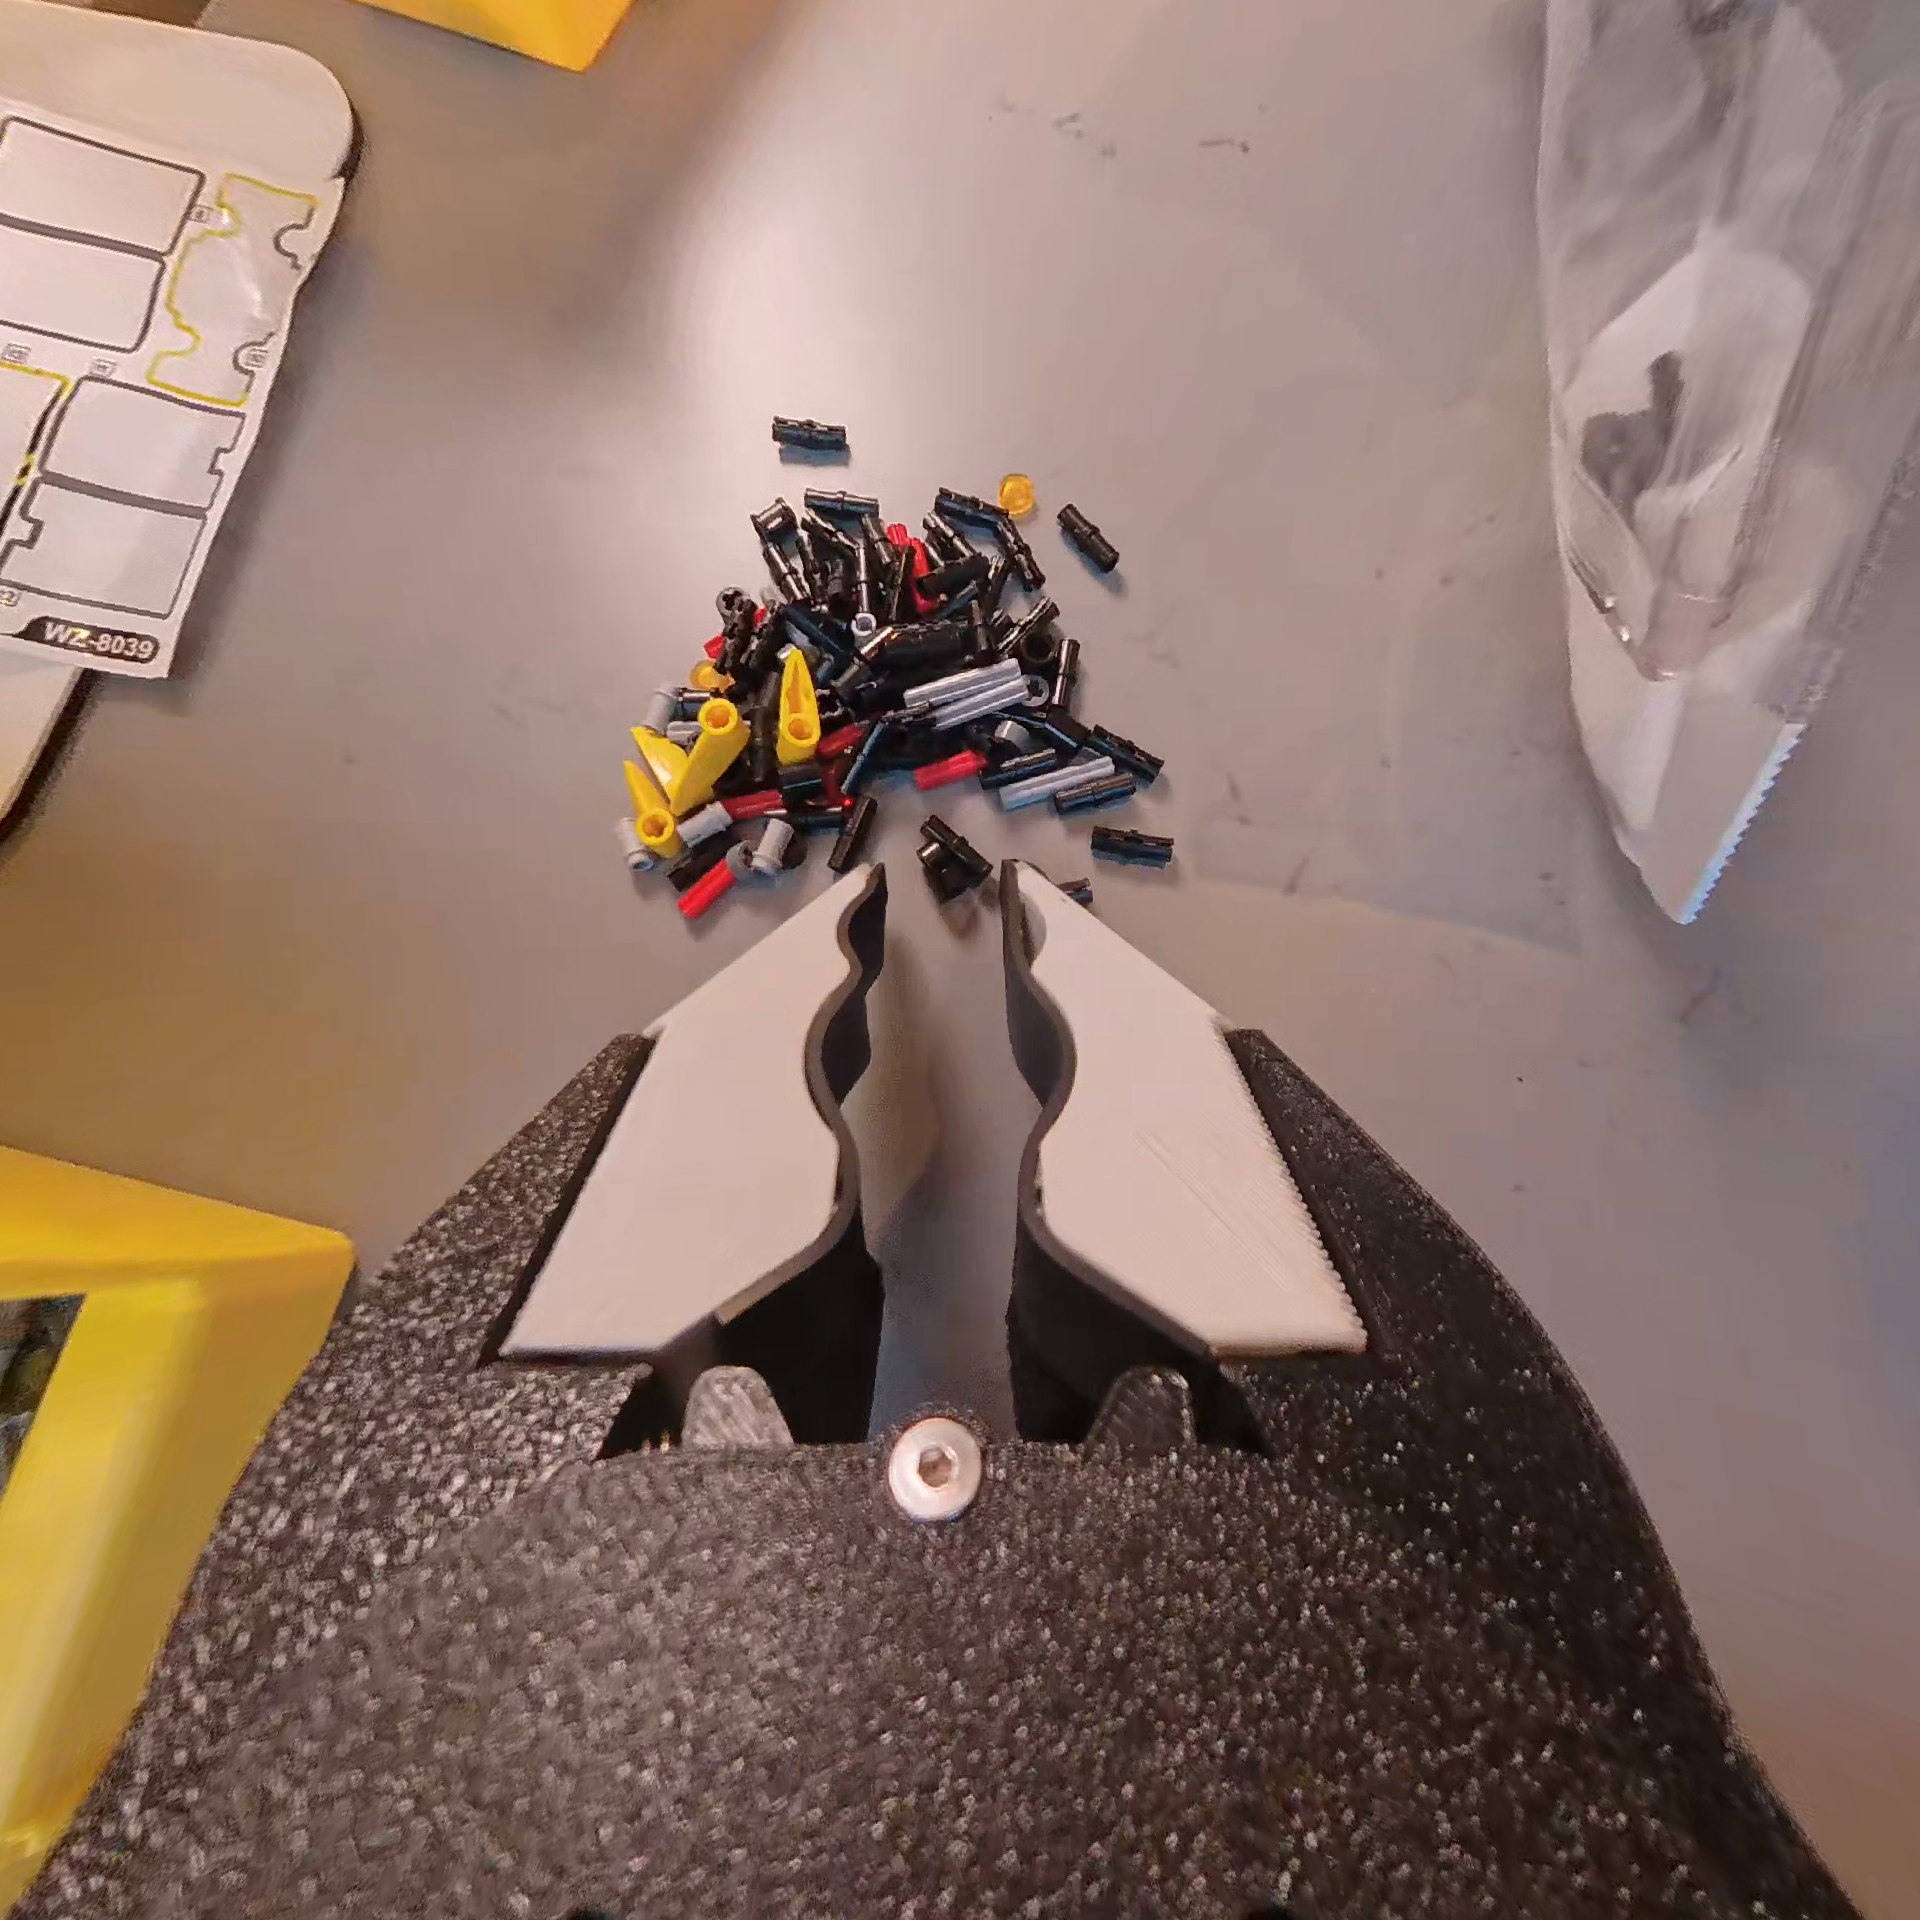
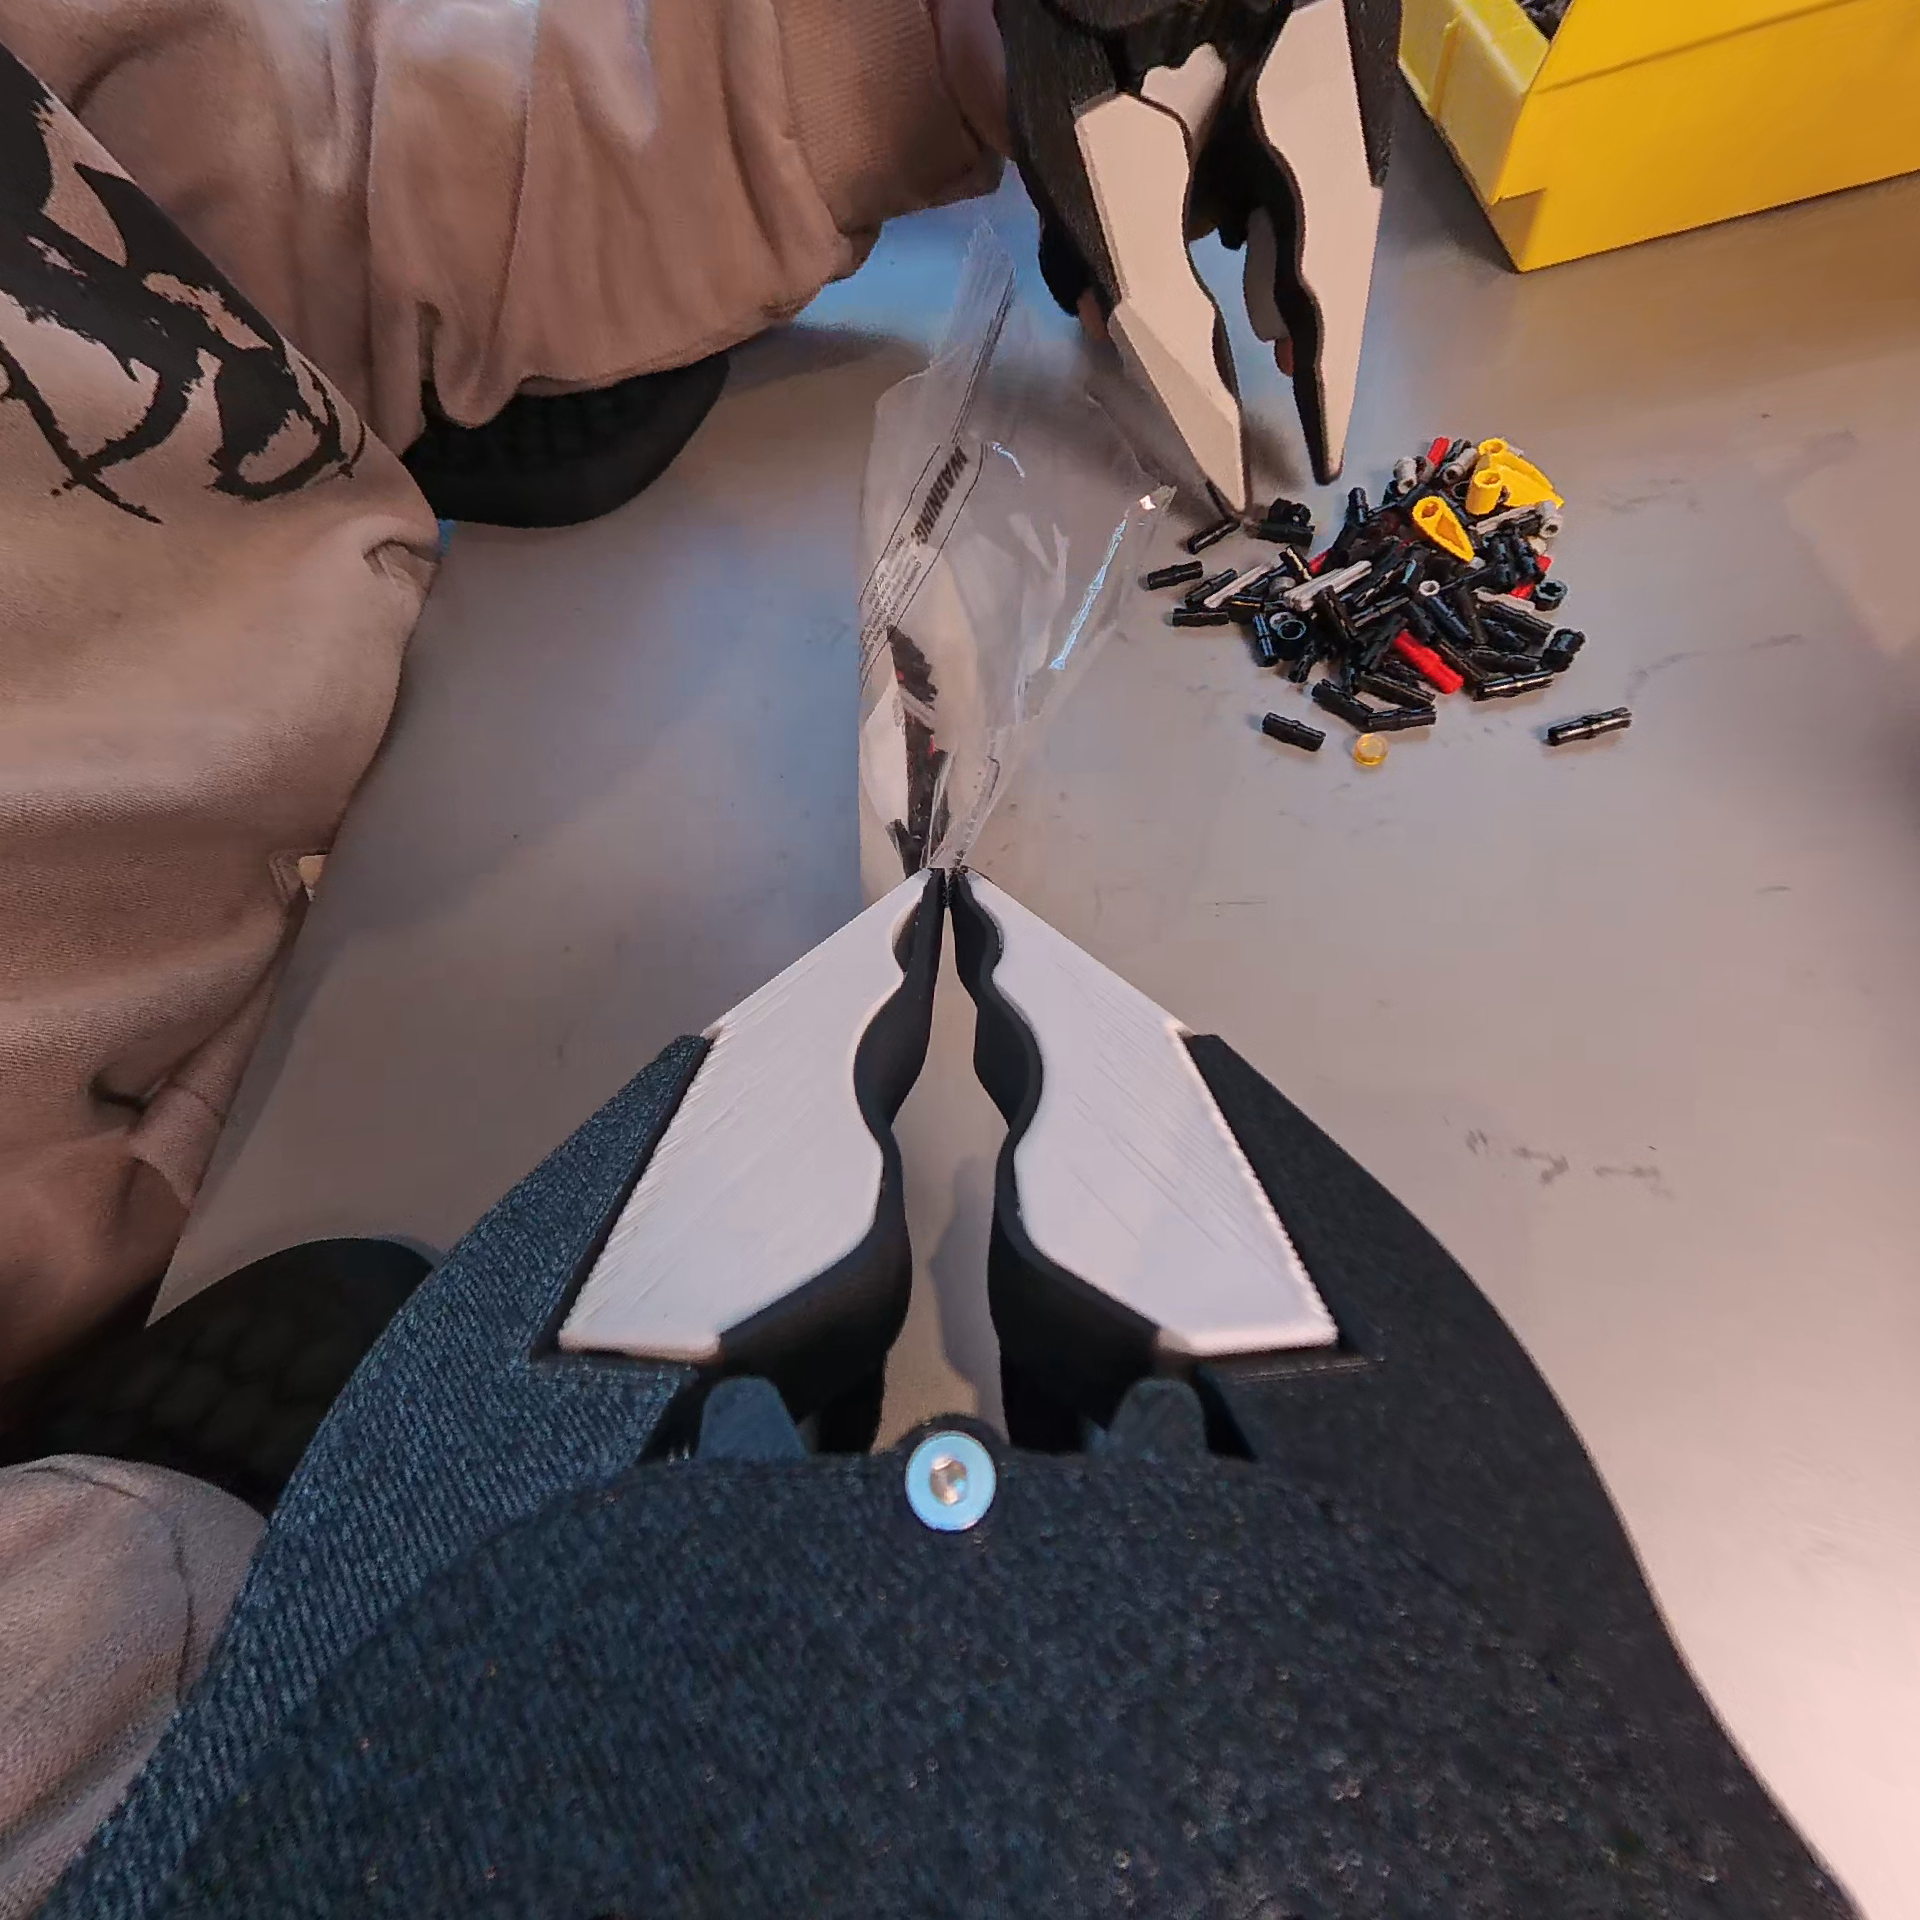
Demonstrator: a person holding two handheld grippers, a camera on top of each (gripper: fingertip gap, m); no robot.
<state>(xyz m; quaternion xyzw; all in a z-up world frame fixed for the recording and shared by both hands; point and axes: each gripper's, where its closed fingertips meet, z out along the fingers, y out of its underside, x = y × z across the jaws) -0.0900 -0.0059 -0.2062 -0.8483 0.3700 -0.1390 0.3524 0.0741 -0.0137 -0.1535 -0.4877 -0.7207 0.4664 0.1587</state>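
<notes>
A clear plastic bag (image 2: 966, 582) is pinched at one corner by the clenched jaws of the right gripper (image 2: 948, 883), hanging above the grey surface (image 2: 1351, 1039).

A few parts are seen inside the bag and could be spilled wide if the thin film slips. The jaws of the left gripper (image 1: 943, 883) are held apart at the near edge of the pile of small pins and connectors (image 1: 883, 675), with one black connector (image 1: 951, 857) between the tips; it could be nudged away or the pile scattered.

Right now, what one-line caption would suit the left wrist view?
Open left gripper poised over a small black piece beside a pile of plastic pieces on a grey table.
</notes>
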